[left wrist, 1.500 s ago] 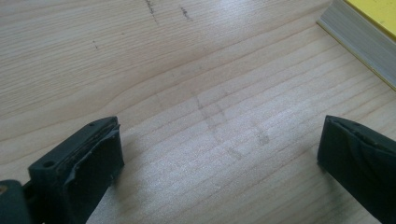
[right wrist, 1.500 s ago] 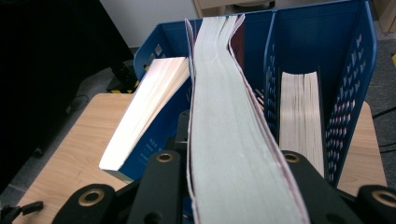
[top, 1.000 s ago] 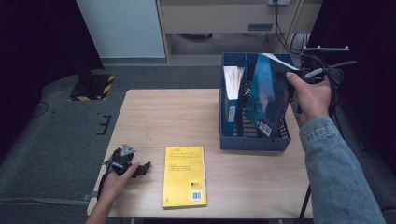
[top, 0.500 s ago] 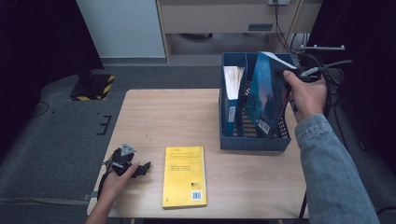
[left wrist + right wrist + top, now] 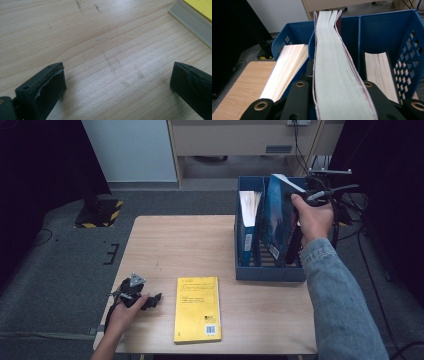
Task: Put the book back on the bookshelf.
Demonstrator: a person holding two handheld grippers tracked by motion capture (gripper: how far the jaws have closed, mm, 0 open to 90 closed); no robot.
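I held the dark blue book [image 5: 276, 220] upright in my right gripper [image 5: 300, 200], jaws clamped on its cover and pale, slightly fanned page block [image 5: 337, 75], over the middle compartment of the blue plastic file box [image 5: 270, 272]. A white barcode label sat low on its cover; I could not read it. Another thick book [image 5: 247, 225] stood in the left compartment, and a third [image 5: 377, 72] in the right one beside the perforated wall. My left gripper [image 5: 137, 295] rested on the scuffed wooden table [image 5: 185, 245], jaws wide with nothing between them, just beside the flat yellow paperback [image 5: 197, 307], its print too small to read.
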